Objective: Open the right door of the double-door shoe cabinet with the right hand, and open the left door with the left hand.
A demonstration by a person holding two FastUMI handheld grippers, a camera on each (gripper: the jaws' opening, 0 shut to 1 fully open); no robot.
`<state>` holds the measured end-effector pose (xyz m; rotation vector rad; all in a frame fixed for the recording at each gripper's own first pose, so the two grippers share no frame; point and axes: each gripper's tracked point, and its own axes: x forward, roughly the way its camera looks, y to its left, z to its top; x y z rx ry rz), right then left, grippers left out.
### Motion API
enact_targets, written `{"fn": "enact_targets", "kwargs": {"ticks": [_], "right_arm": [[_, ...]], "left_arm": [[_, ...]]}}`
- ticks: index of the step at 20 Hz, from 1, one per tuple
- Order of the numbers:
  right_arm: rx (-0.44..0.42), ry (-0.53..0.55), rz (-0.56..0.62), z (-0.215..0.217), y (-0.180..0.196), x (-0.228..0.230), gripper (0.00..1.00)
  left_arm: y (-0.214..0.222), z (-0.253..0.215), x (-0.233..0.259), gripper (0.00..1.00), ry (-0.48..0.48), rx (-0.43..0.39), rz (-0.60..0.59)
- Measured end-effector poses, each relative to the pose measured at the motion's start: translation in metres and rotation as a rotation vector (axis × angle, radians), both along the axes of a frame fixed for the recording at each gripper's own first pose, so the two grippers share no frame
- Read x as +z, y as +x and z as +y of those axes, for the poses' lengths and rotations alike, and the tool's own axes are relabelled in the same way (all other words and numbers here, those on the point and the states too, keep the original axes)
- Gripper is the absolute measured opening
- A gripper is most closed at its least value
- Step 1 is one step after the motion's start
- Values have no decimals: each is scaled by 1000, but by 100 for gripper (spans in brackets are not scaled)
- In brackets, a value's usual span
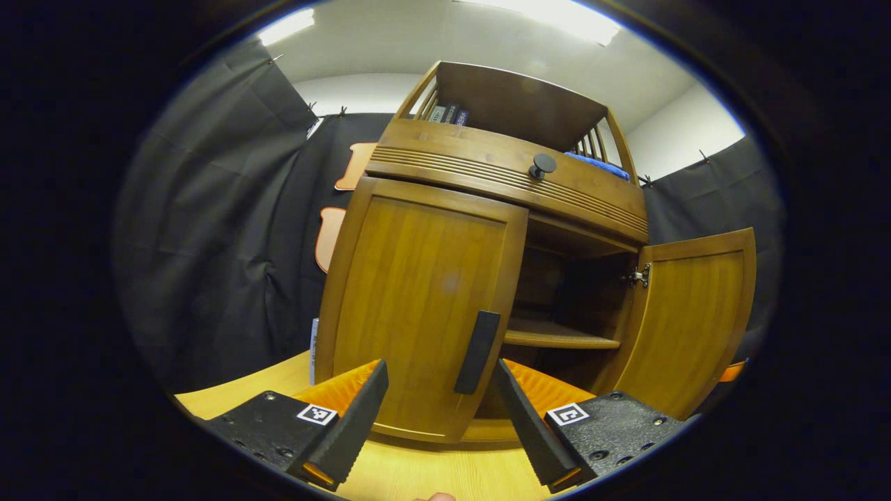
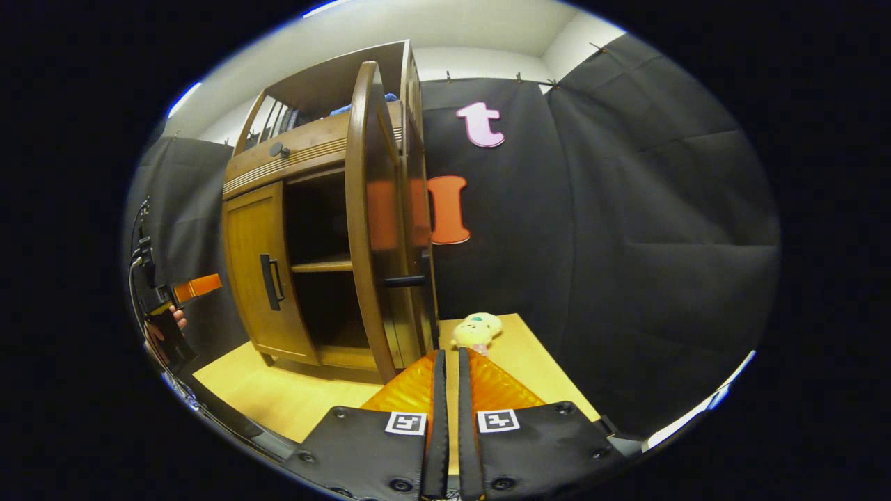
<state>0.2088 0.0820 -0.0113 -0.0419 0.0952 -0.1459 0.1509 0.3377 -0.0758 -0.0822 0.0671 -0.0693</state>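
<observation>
Cabinet [image 1: 487, 229], table's back edge: right door [image 1: 689, 313] standing open, left door [image 1: 418, 306] closed. You are lining the left gripper [image 1: 438, 410], jaws wide and empty, on its handle [image 1: 477, 351]; rigid hinged wood, probably swinging lightly. Right gripper [image 2: 445, 390]: jaws nearly closed, empty.

Both grippers look pretty much the same: textured black bodies with screws and a small square black-and-white marker tag on each side. The left gripper [image 1: 438, 396] and right gripper [image 2: 445, 390] have ribbed panels behind the fingers.
</observation>
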Motion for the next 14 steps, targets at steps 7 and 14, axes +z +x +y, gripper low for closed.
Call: {"fn": "enact_targets", "kwargs": {"ticks": [7,14], "right_arm": [[-113,20,-51,27,-44,15,13],[-64,7,-30,95,-35,10,13]], "left_arm": [[30,-22,2,93,7,-84,-16],[82,-37,-26,92,53,-142,14]]}}
